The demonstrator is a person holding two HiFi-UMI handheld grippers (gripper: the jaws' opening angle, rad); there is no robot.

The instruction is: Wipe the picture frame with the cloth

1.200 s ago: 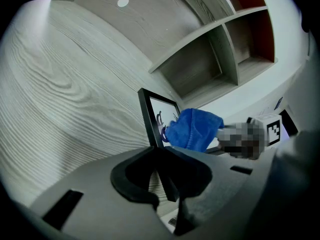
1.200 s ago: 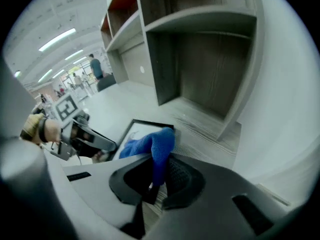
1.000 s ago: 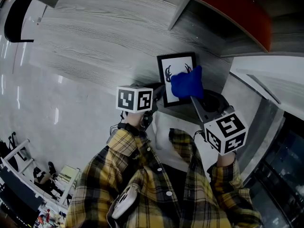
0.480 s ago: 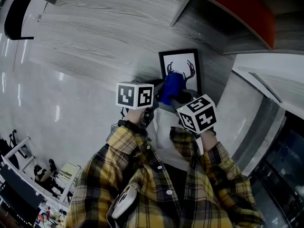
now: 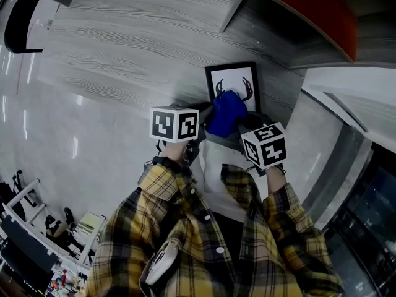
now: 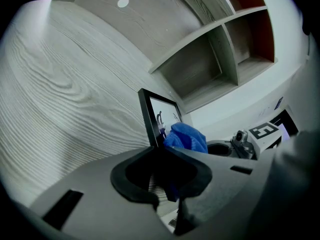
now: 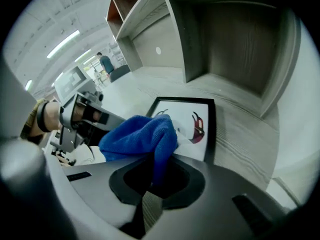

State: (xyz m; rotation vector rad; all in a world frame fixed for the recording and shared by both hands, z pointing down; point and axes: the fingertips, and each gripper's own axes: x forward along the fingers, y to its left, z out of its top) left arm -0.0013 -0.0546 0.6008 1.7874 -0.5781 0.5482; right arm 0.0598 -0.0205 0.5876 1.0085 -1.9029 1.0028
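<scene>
The picture frame (image 5: 232,79) is black with a white print of antlers, and it lies on the grey wood-grain desk (image 5: 124,48). My left gripper (image 5: 207,112) is shut on the frame's near left edge; in the left gripper view the frame (image 6: 159,116) runs into that gripper's (image 6: 162,159) jaws. My right gripper (image 5: 238,127) is shut on a bunched blue cloth (image 5: 225,112), which rests on the lower part of the print. The right gripper view shows the cloth (image 7: 140,136) hanging from the right gripper (image 7: 152,181) over the frame (image 7: 202,126).
An open shelf unit (image 7: 225,39) with cubbies stands behind the frame, with a red panel (image 5: 309,11) at the upper right. A white partition (image 5: 346,98) borders the desk on the right. A person (image 7: 105,61) stands far off in the room.
The right gripper swung in from the right and brought the cloth from the frame's upper right down onto its lower part. The left gripper stayed in place on the frame.
</scene>
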